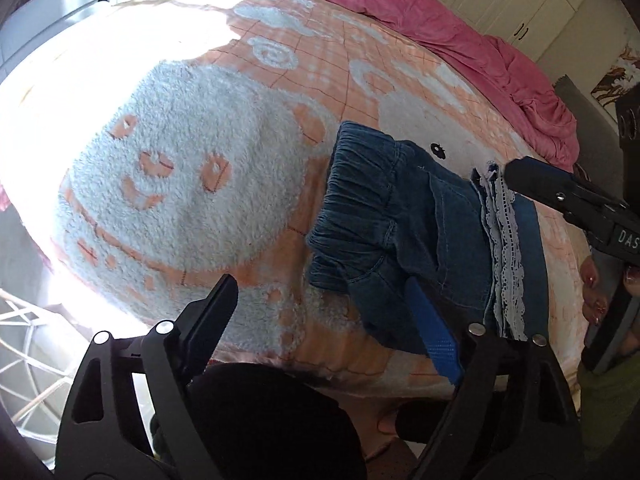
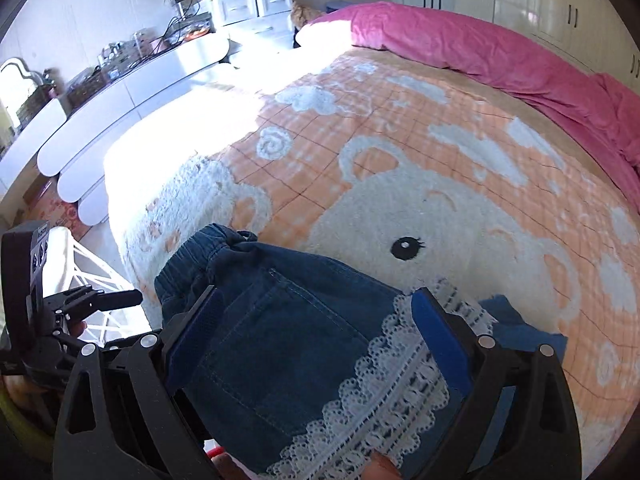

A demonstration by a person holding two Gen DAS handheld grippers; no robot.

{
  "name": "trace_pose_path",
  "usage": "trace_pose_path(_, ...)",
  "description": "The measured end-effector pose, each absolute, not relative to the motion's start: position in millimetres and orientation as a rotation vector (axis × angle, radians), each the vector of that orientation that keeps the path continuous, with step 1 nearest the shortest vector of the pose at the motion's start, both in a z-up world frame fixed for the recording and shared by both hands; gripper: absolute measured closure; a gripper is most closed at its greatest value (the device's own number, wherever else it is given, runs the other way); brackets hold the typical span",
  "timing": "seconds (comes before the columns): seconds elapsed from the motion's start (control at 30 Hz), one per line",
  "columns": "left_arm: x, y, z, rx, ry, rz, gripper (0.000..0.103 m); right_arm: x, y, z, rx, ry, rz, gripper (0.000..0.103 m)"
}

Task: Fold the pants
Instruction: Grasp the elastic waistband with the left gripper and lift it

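Note:
Small dark denim pants (image 1: 400, 232) lie folded on the peach-and-white fleece blanket (image 1: 180, 184), elastic waistband to the left and white lace hem (image 1: 506, 248) to the right. My left gripper (image 1: 320, 320) is open over the blanket near the bed's front edge, and its blue-padded right finger (image 1: 434, 336) reaches over the pants' near edge. Seen from its own camera, my right gripper (image 2: 316, 332) stands wide open above the pants (image 2: 280, 340), which fill the gap between its blue pads (image 2: 438, 340). I see neither pad pressing on the cloth. The right gripper (image 1: 520, 176) hangs over the lace hem.
A pink duvet (image 2: 500, 52) is bunched along the bed's far side, with white wardrobes (image 2: 560, 8) behind it. A white scalloped counter (image 2: 120, 92) with clutter runs along the left. A white wire rack (image 1: 24, 344) stands on the floor by the bed's corner. A person's fingers (image 1: 592, 280) hold the right gripper.

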State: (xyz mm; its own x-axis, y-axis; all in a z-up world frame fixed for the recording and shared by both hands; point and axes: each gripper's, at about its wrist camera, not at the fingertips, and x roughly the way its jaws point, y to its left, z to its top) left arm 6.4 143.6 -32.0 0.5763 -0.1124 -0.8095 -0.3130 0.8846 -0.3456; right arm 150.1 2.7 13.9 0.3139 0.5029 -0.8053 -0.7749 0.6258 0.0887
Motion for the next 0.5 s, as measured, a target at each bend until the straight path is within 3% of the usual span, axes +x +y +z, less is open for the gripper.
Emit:
trace_pose_path(0.2, 20.3, 131.4, -37.0, -0.493, 0.97, 0.073, 0.037, 159.7, 29.0, 3.6, -0.366, 0.971, 0.935, 0.009)
trace_pose_path(0.33, 28.1, 131.9, -43.0, -0.523, 0.969, 0.048, 0.052, 168.7, 42.5, -5.5, -0.359, 1.023, 0.975, 0.009)
trace_pose_path(0.5, 32.1, 134.5, -52.1, -0.551, 0.985, 0.04, 0.058, 164.7, 64.6, -12.2, -0.375, 1.055, 1.088, 0.013)
